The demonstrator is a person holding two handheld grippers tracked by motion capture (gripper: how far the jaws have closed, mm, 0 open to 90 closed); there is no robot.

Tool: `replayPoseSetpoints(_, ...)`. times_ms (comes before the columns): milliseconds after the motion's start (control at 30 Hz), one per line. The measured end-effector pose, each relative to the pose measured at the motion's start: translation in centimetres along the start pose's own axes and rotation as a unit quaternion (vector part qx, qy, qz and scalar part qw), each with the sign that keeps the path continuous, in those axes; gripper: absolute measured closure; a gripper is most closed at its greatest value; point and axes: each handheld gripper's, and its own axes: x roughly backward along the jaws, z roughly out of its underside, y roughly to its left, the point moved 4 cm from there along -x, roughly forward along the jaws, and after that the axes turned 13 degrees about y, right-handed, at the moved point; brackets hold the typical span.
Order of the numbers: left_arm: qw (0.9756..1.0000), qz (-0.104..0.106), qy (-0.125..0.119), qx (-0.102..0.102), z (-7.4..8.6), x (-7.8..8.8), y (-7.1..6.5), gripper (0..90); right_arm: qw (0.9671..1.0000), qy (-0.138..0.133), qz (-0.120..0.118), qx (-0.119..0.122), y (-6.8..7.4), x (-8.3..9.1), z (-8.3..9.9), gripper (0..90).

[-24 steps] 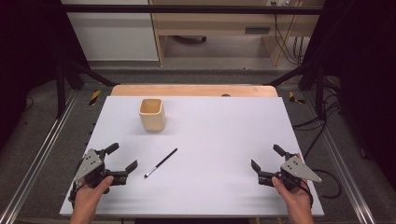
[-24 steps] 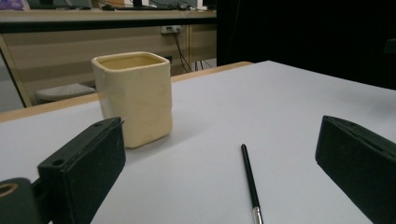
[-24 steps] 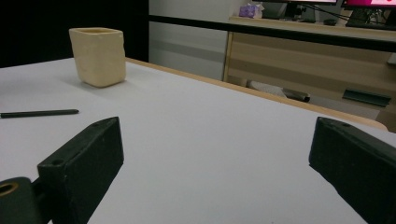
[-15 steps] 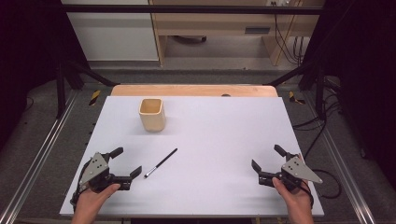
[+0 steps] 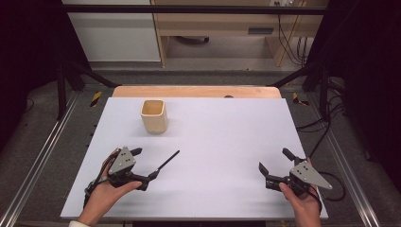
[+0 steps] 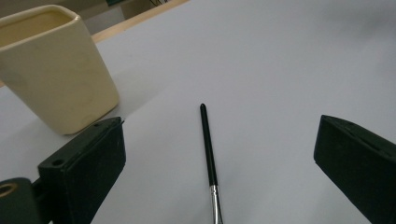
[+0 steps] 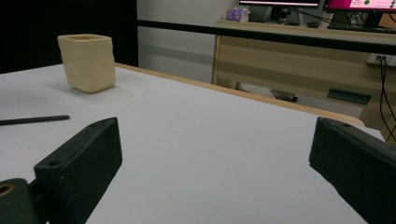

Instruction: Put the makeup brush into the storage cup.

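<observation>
Left gripper (image 5: 143, 169) advanced to brush (image 5: 165, 164), jaws spread either side of it.
Likely pickup pending; cup (image 5: 154, 115) near surface's far-left corner; right gripper (image 5: 275, 165) released, idle.

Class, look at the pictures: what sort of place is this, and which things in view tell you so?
Probably a lab or office workroom set up for recording. A white table stands inside a black metal frame, cables hang at the back, and a desk with monitors shows behind it.
</observation>
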Motion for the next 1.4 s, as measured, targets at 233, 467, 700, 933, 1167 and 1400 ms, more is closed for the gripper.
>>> replayPoseSetpoints(233,0.9985,0.013,0.052,-0.005,-1.3,-1.0,0.2,2.9,0.9999,0.006,-0.001,0.009,0.4,-0.1,0.0,2.4)
replayPoseSetpoints(467,0.9954,0.018,0.093,-0.01,-1.7,-1.5,0.1,2.9,1.0,0.007,0.0,0.006,0.3,0.0,0.1,2.3)
replayPoseSetpoints(700,0.9931,0.025,0.113,-0.015,-2.1,-1.7,0.0,3.2,0.9999,0.011,-0.007,0.0,0.4,-0.2,0.2,2.2)
replayPoseSetpoints(933,0.992,0.025,0.123,-0.013,-2.7,-1.8,0.2,3.4,0.9999,0.015,-0.006,0.001,0.4,-0.2,0.3,2.2)
replayPoseSetpoints(1167,0.9854,0.015,0.167,-0.029,-2.8,-2.5,0.1,4.3,0.9998,0.016,-0.006,-0.004,0.4,-0.2,0.4,2.3)
replayPoseSetpoints(1400,0.9799,0.019,0.198,-0.022,-3.0,-3.1,0.1,4.4,0.9999,0.016,-0.005,-0.002,0.4,-0.3,0.4,2.4)
